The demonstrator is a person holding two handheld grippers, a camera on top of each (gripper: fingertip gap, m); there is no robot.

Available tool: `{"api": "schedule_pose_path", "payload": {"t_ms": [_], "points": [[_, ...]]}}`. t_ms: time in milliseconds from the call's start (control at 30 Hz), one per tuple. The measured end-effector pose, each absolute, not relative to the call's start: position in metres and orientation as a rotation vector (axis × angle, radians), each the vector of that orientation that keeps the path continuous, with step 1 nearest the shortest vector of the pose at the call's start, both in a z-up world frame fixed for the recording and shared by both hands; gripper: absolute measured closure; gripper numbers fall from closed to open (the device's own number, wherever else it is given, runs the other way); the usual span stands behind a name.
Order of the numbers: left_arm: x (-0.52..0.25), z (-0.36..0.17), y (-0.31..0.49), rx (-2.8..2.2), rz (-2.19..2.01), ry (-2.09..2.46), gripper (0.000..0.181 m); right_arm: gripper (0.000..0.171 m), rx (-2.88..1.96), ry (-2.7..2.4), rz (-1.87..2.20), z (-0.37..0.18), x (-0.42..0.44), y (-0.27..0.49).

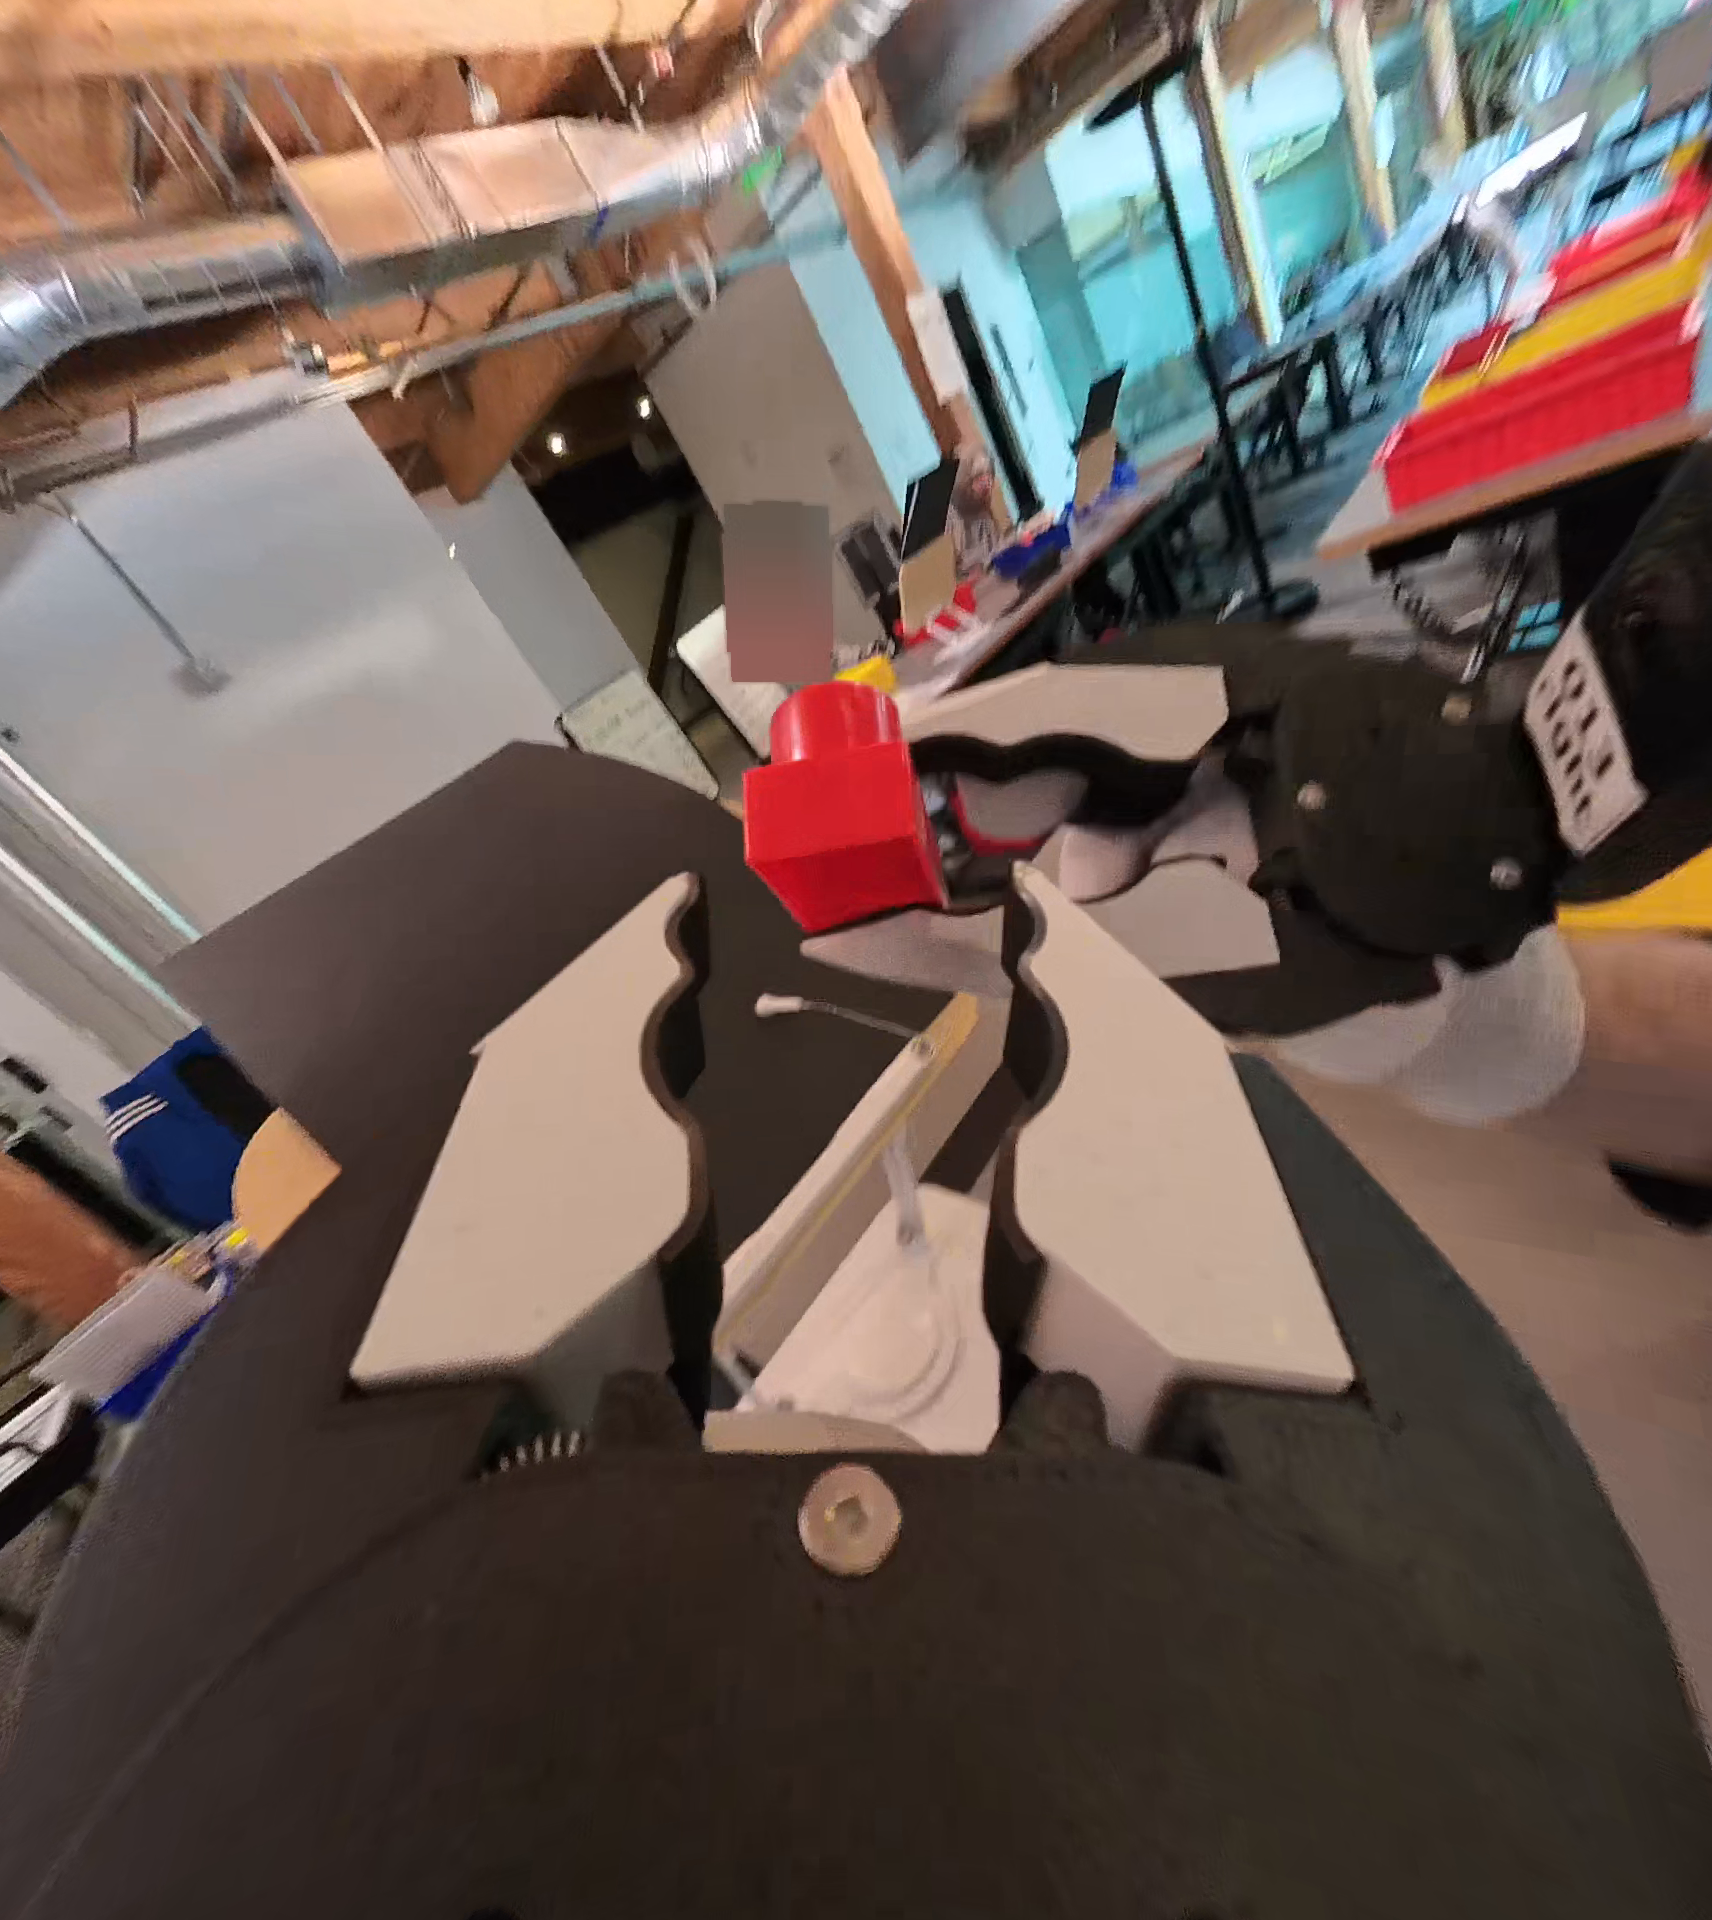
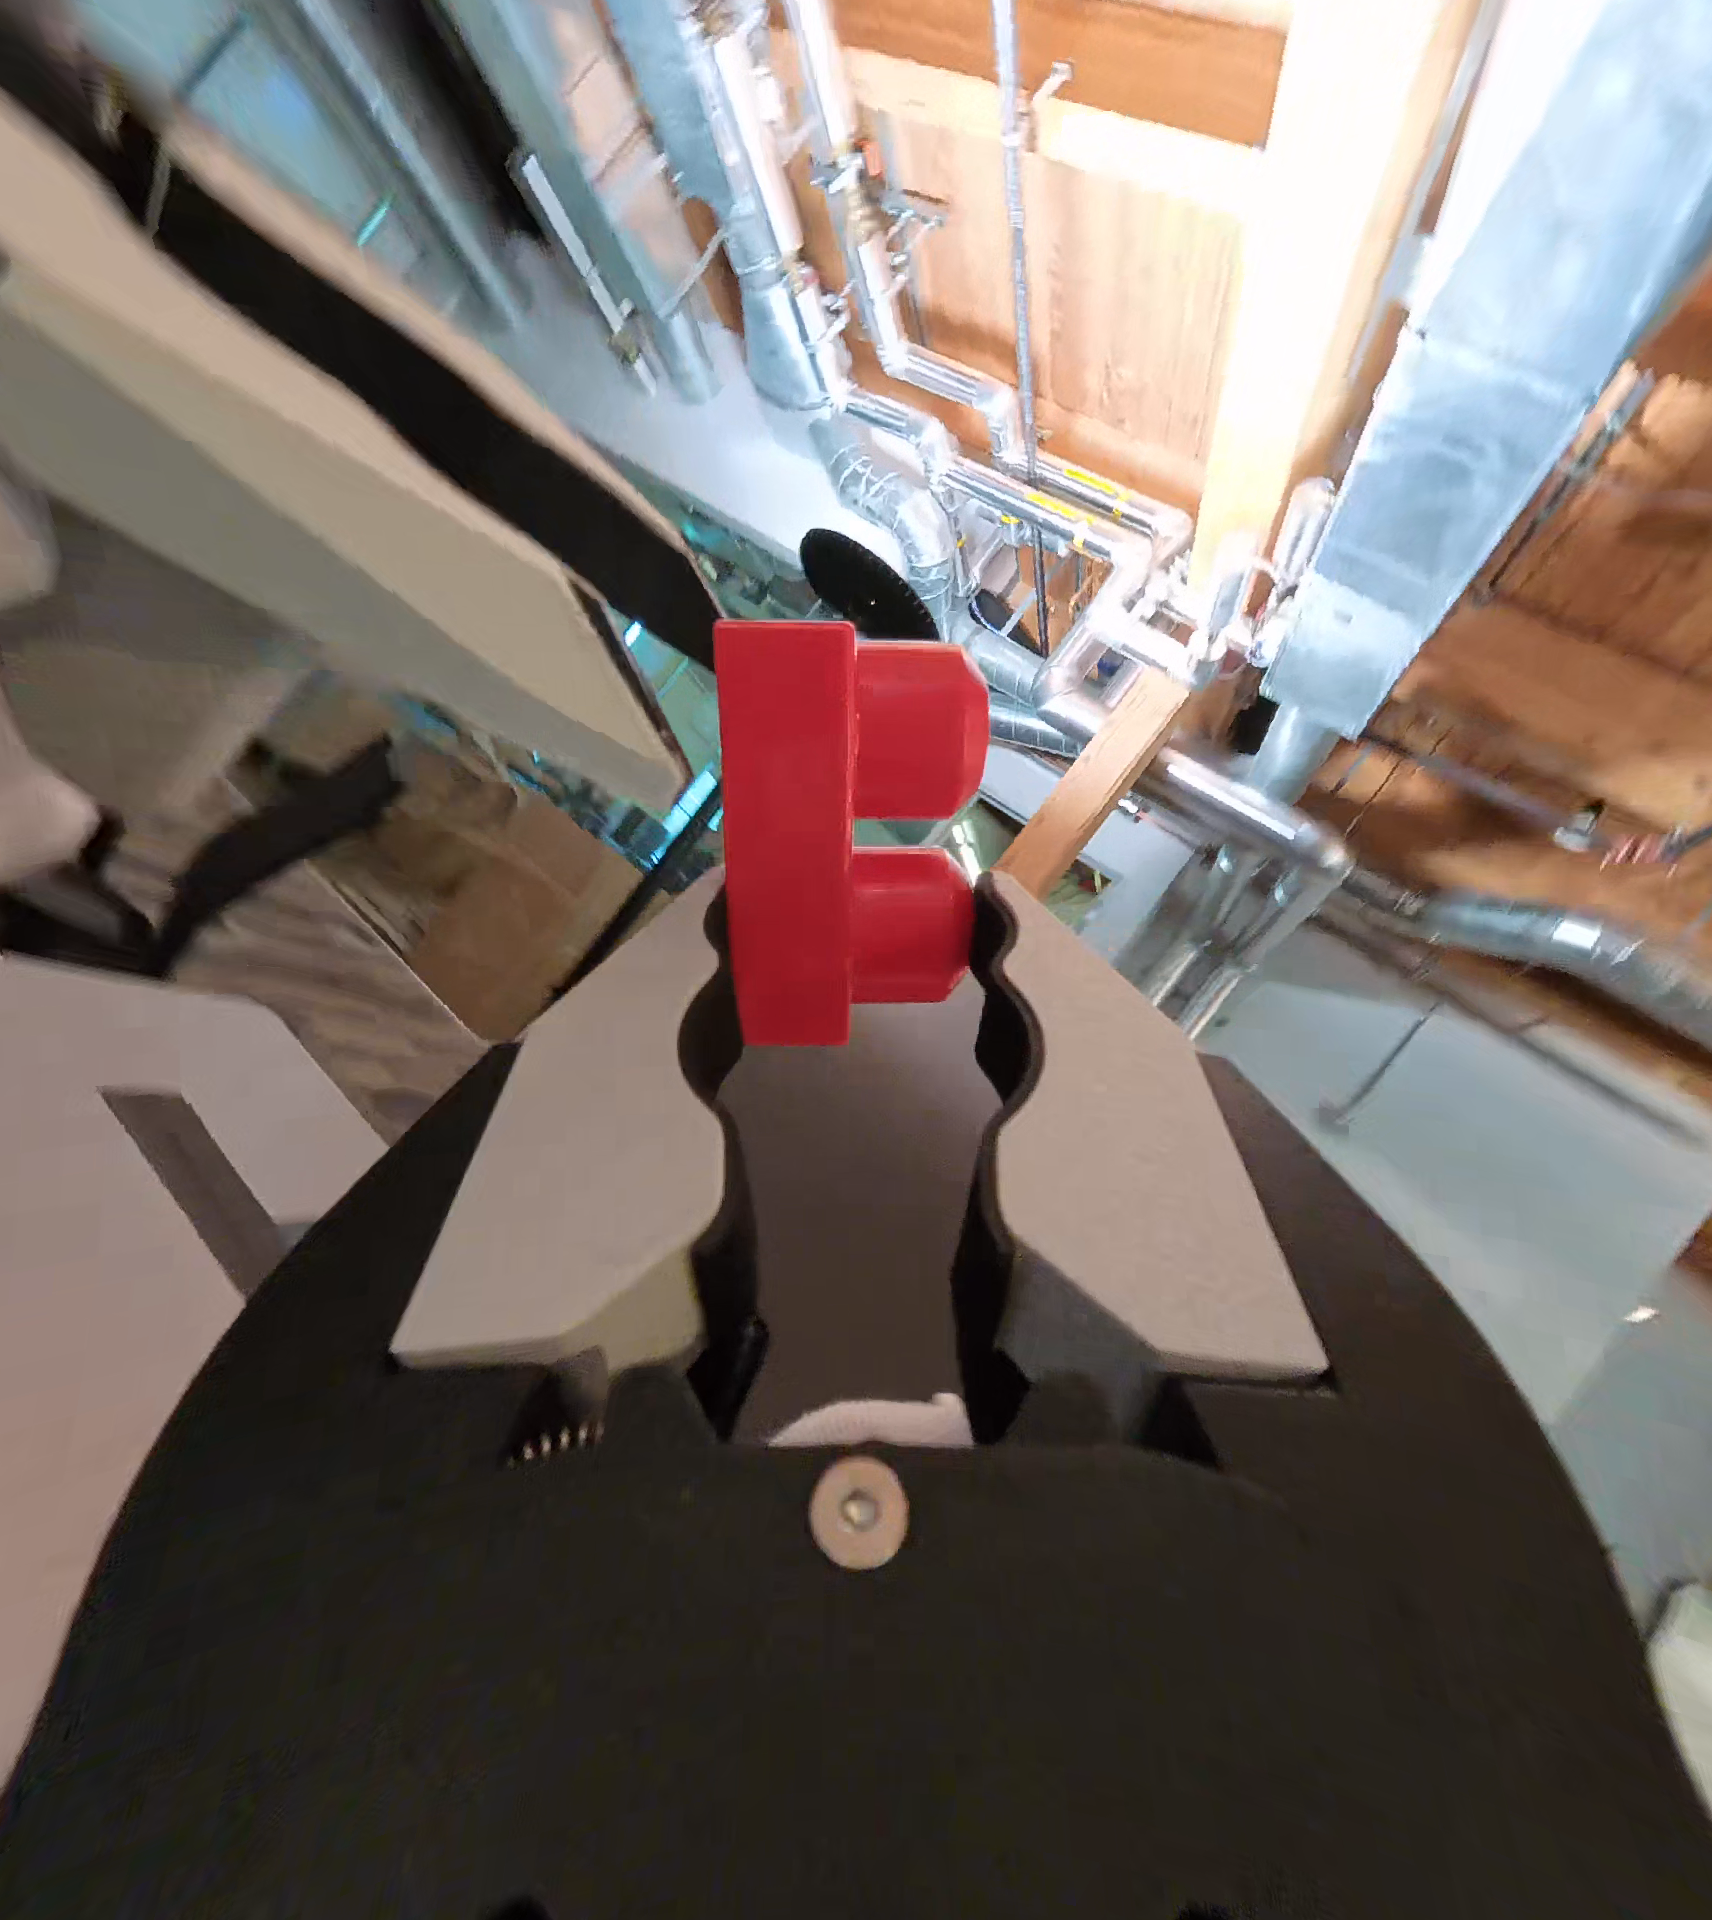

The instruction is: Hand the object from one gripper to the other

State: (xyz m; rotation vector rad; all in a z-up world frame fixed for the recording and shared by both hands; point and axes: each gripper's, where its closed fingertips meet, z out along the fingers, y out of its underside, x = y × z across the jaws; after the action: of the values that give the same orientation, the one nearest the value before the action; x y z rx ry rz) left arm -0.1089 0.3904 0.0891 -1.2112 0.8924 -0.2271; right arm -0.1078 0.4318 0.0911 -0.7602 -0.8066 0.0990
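Right gripper (image 2: pixel 852 914) clamps red block (image 2: pixel 800 831) by its lower stud, free end out toward gaping, empty left gripper (image 1: pixel 857 904) beside it.

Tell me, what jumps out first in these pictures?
The bright red toy brick stands out, pinched at the tips of the right gripper and held up in the air. The left gripper waits open just beneath it, and red and yellow bins sit on a table far behind.
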Motion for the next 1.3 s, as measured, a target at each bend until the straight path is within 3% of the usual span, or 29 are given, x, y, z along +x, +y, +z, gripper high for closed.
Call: {"api": "schedule_pose_path", "payload": {"t_ms": [200, 433, 600, 733, 867, 1067, 1300], "points": [[-0.090, 0.089, 0.413, -1.128, -0.276, 0.767, 0.122, 0.130, -0.856, -0.691, 0.309, 0.076, -0.118, 0.440], [-0.093, 0.082, 0.429, -1.162, -0.296, 0.689, 0.143, 0.131, -0.870, -0.650, 0.297, 0.074, -0.116, 0.444], [-0.095, 0.083, 0.429, -1.147, -0.318, 0.674, 0.145, 0.130, -0.853, -0.694, 0.290, 0.072, -0.120, 0.443], [-0.107, 0.087, 0.427, -1.149, -0.250, 0.695, 0.145, 0.114, -0.727, -0.891, 0.203, 0.069, -0.128, 0.429], [-0.115, 0.082, 0.411, -1.171, -0.237, 0.859, 0.145, 0.115, -0.611, -1.159, 0.239, 0.055, -0.132, 0.404], [-0.104, 0.065, 0.356, -1.087, -0.354, 1.187, 0.146, 0.115, -0.560, -1.275, 0.707, 0.065, -0.118, 0.355], [-0.108, 0.046, 0.349, -1.117, -0.277, 1.299, 0.146, 0.119, -0.563, -1.451, 0.826, 0.049, -0.117, 0.329]]}}
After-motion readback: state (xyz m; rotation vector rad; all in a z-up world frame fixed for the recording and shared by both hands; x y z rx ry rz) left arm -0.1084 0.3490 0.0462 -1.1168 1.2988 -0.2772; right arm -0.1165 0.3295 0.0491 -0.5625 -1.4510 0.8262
